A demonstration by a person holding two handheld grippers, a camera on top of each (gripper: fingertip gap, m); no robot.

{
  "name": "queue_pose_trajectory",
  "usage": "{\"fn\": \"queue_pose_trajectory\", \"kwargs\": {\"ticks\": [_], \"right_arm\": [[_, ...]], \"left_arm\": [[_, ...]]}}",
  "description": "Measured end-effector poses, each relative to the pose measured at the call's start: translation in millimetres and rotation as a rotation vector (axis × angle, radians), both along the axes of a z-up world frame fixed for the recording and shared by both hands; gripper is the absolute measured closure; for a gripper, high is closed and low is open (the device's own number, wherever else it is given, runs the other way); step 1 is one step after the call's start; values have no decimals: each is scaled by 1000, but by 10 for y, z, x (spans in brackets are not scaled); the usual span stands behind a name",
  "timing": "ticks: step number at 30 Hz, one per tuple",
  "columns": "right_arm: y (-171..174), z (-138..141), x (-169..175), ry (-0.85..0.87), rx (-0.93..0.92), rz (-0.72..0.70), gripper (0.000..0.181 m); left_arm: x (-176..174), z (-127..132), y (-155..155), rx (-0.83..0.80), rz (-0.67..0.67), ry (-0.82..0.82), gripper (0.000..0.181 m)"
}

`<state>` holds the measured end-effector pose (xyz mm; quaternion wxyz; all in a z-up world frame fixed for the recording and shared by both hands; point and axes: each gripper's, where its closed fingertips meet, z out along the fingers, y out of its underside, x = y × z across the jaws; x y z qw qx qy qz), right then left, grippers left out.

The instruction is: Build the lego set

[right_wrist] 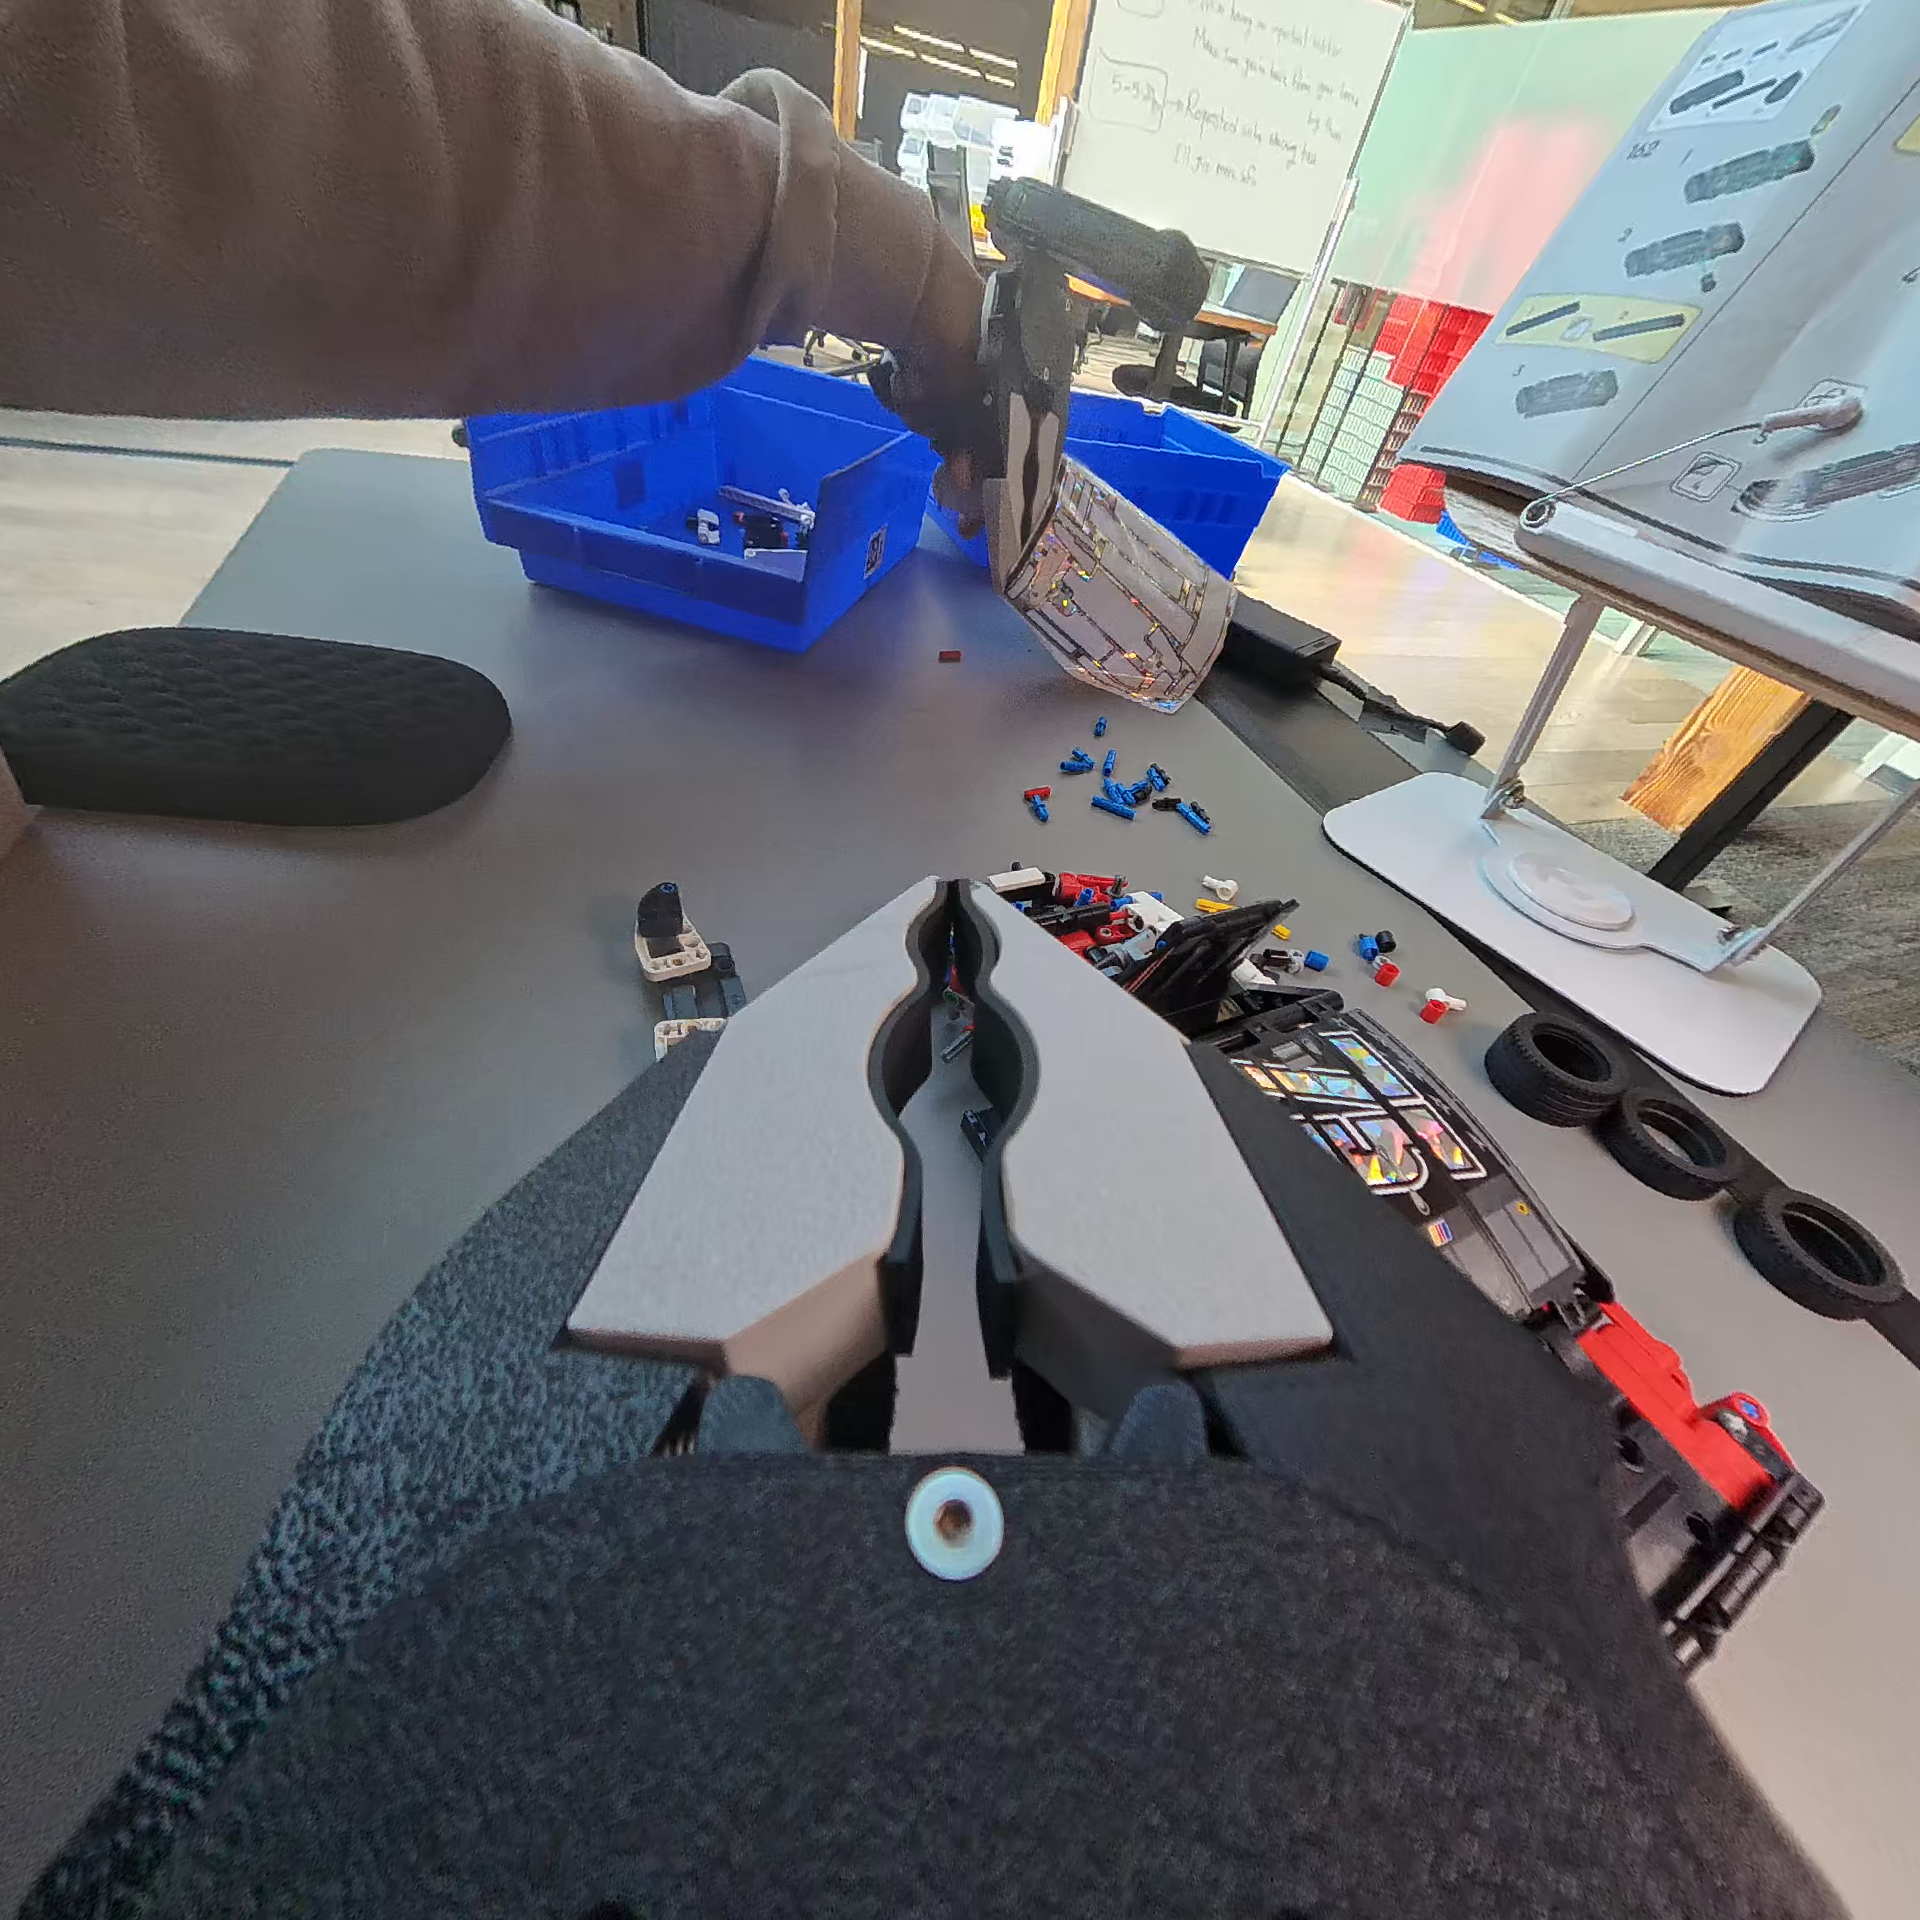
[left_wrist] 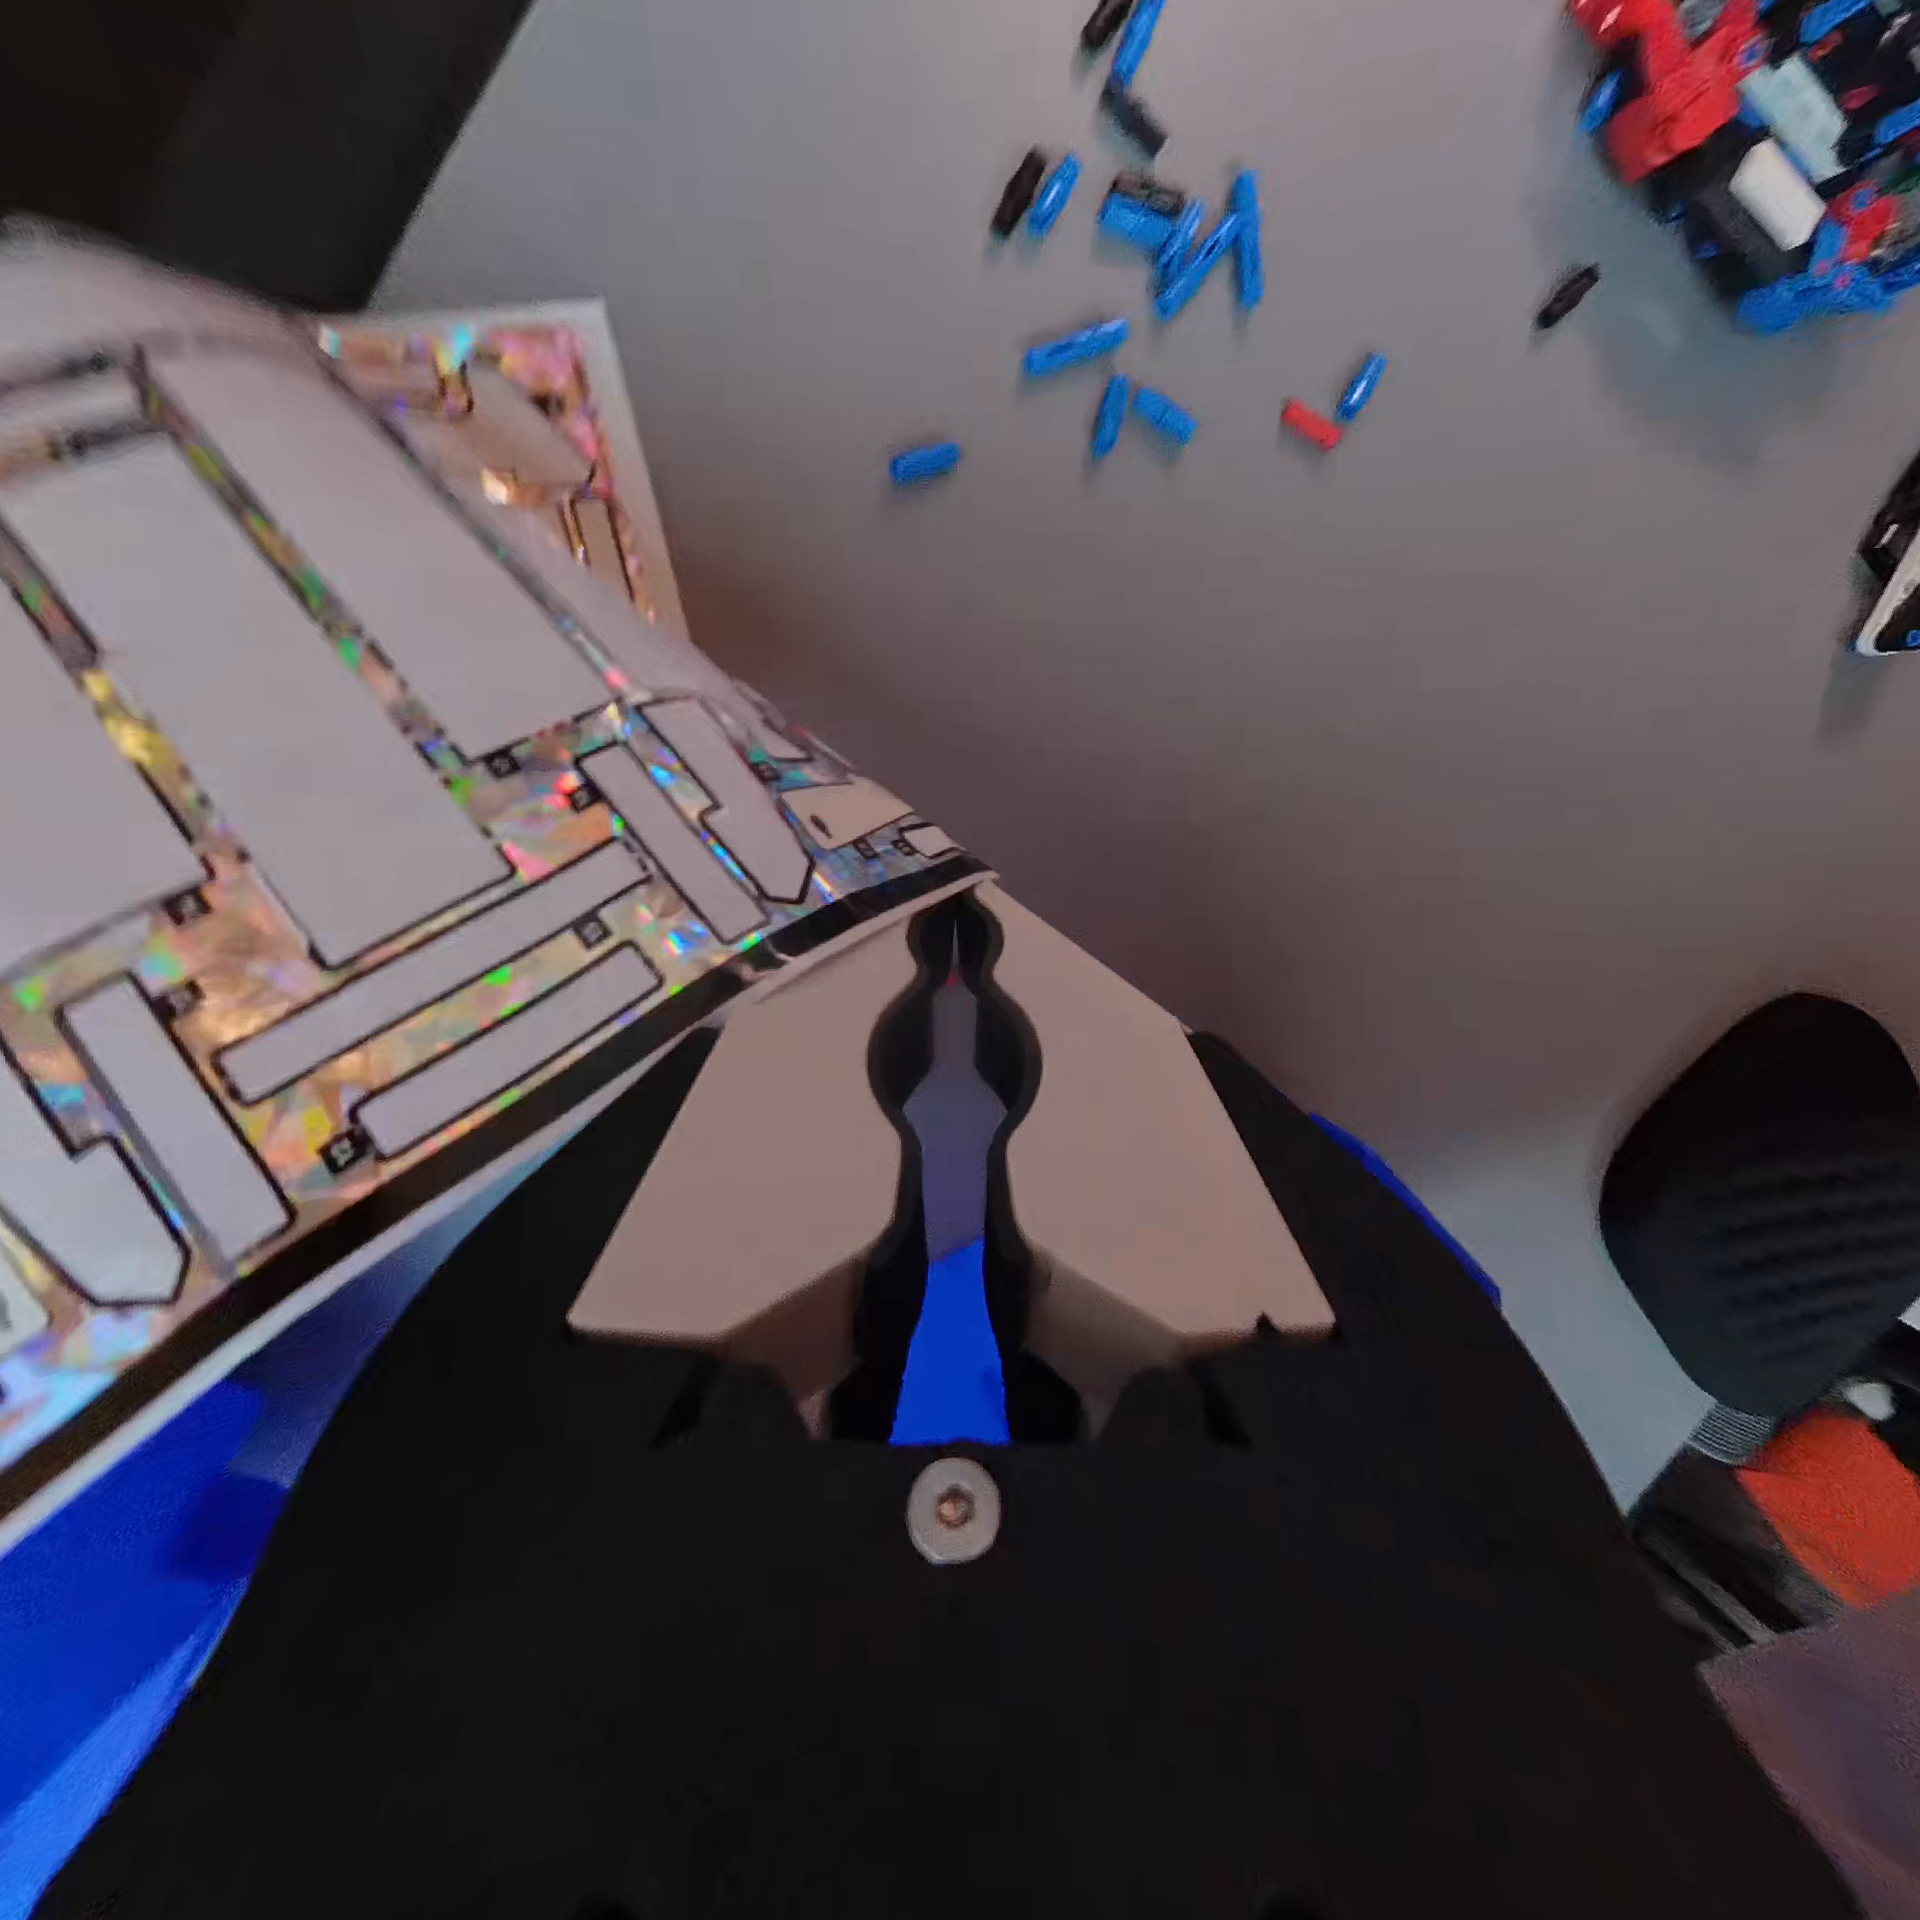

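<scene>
While pinching a holographic sticker sheet above the grey table, left gripper clamped; right gripper closed, empty, near 3 tyres.

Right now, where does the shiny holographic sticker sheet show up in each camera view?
Left wrist view: the holographic sticker sheet fills the left side, its edge pinched in the left gripper.
Right wrist view: it hangs upper centre, above the table, before the blue bins.
Shared landmark: the scattered blue pins.
</scene>
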<state>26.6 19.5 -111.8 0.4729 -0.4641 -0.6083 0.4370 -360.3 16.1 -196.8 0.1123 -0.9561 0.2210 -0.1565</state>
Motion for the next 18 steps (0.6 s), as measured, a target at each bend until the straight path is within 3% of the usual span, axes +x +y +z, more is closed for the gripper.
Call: {"fn": "queue_pose_trajectory", "kwargs": {"ticks": [4,8,11,18], "right_arm": [[17,-30,-8,-7,-8,-2,181],[38,-74,-20,-19,-18,-8,181],[51,-82,-21,-20,-22,-14,181],[63,-66,-11,-15,-27,-16,181]], "left_arm": [[-529,-145,-37,-73,218,142,181],[-808,-141,131,-23,418,176,181],[-801,-170,142,-69,515,108,180],[-887,-110,-61,-146,569,157,126]]}}
